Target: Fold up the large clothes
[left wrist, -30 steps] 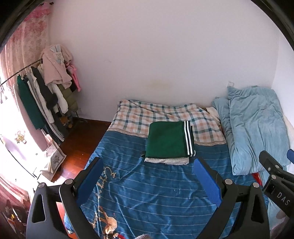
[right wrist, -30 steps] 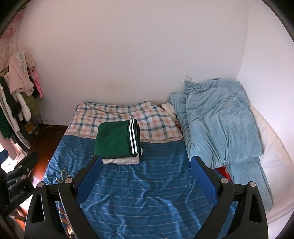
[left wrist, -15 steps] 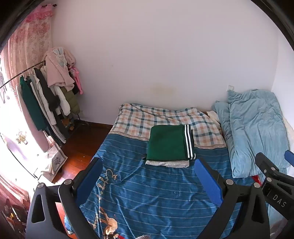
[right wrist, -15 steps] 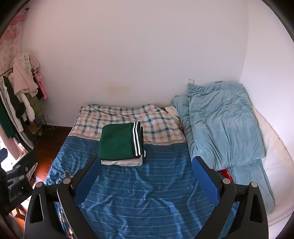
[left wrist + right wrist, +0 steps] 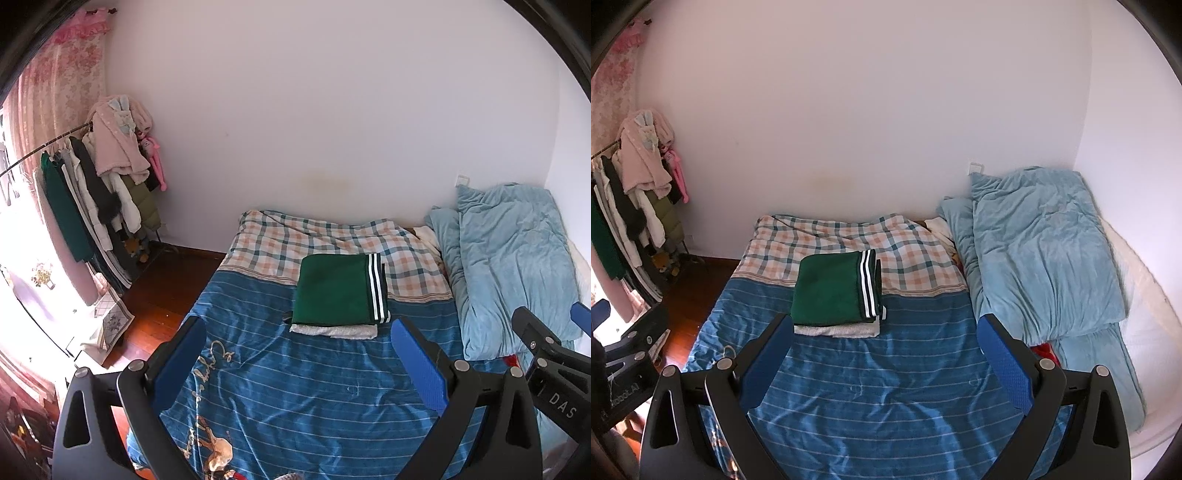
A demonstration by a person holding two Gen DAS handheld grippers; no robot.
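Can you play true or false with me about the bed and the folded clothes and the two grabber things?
1. The green garment lies folded on top of a white garment. True.
2. The left gripper is squeezing the green garment. False: its jaws stand open above the blue striped sheet, holding nothing.
3. The right gripper has open jaws. True.
4. The light blue quilt covers the folded stack. False: it is bunched at the right side of the bed, apart from the stack.
5. Clothes hang on a rack to the left of the bed. True.
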